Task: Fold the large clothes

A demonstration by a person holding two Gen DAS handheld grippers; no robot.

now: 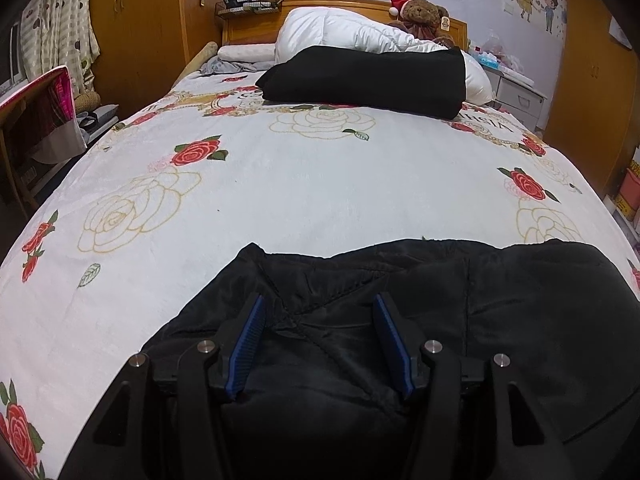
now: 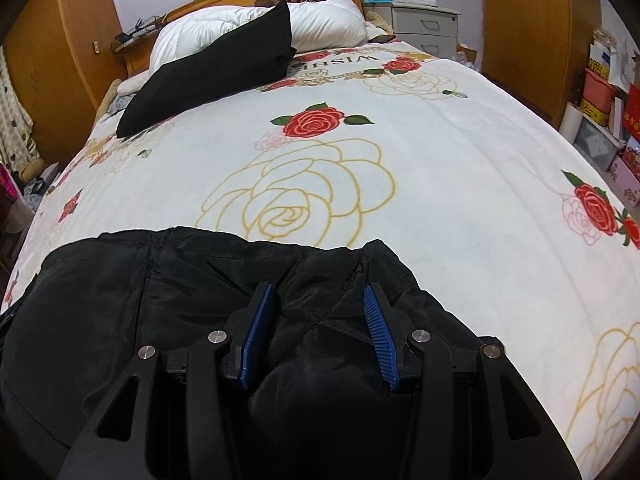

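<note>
Straddling black jacket, both jaws half-open, fabric between

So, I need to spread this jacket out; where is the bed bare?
The middle of the bedspread is free, between the black jacket at the near edge and the folded black garment. The headboard end is crowded: garment, white duvet, teddy bear.

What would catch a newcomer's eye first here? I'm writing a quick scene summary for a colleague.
First, the black jacket bunched at the bed's near edge, with the left gripper and the right gripper each standing open over its fabric. Then the rose-printed bedspread filling the middle. At the far end, a folded black garment leans against a white duvet, with a teddy bear behind.
</note>
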